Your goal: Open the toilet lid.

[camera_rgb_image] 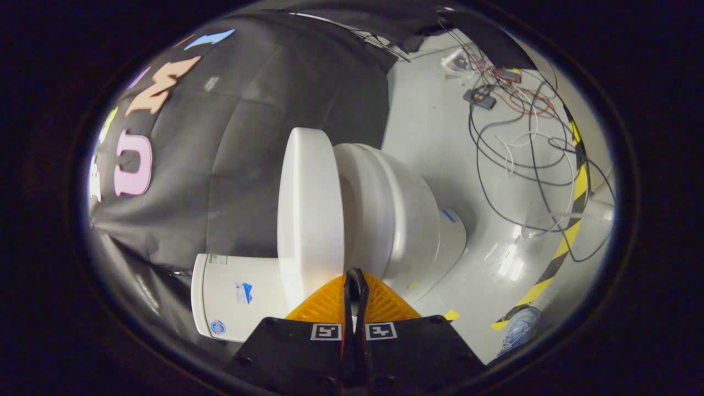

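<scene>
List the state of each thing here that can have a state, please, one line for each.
toilet lid: raised, swung well away from the seat.
toilet seat: down on the bowl.
tongs: fingers shut together, tips just at the lid's edge, gripping nothing visible.
cables: lying loose and tangled on the floor.

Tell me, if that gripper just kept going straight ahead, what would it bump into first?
Probably the raised toilet lid: the gripper, fingers closed together, points at its edge just ahead, though depth is hard to judge.

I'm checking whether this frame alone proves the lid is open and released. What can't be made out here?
- Claw contact with the lid: tips closed together at its edge, touching or not unclear.
- Bowl interior: hidden behind the seat.
- Tank labels: too small.
</scene>
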`<state>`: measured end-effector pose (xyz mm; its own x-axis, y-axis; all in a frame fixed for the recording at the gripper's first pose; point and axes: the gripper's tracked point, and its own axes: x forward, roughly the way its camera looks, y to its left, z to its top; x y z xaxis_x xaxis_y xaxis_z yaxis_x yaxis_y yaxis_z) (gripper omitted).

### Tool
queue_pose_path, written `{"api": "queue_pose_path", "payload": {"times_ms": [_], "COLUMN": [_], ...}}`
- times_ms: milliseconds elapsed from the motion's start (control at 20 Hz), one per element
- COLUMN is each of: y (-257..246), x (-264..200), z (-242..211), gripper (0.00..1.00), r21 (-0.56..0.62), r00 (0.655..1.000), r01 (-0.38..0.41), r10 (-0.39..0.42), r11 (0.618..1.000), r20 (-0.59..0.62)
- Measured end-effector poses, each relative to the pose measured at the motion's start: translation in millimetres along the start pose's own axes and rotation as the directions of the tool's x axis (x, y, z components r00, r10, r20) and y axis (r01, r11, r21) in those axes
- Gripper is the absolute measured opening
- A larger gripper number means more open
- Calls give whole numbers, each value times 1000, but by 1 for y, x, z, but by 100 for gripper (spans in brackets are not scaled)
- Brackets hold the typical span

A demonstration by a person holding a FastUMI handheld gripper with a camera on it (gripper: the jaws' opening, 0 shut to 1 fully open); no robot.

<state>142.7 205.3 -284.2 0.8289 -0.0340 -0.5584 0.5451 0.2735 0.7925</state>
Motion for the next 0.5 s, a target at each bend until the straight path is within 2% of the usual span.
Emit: {"api": "queue_pose_path", "payload": {"times_ms": [200, 350, 500], "y": [35, 58, 67], "x": [-21, -29, -33], "z": [6, 5, 2], "gripper": [1, 2, 1], "r21": [-150, -137, -149], "r00": [999, 997, 996], "r01": [-15, -47, -42], "r10": [21, 55, 53], "r11": [989, 989, 988], "r20": [39, 54, 72]}}
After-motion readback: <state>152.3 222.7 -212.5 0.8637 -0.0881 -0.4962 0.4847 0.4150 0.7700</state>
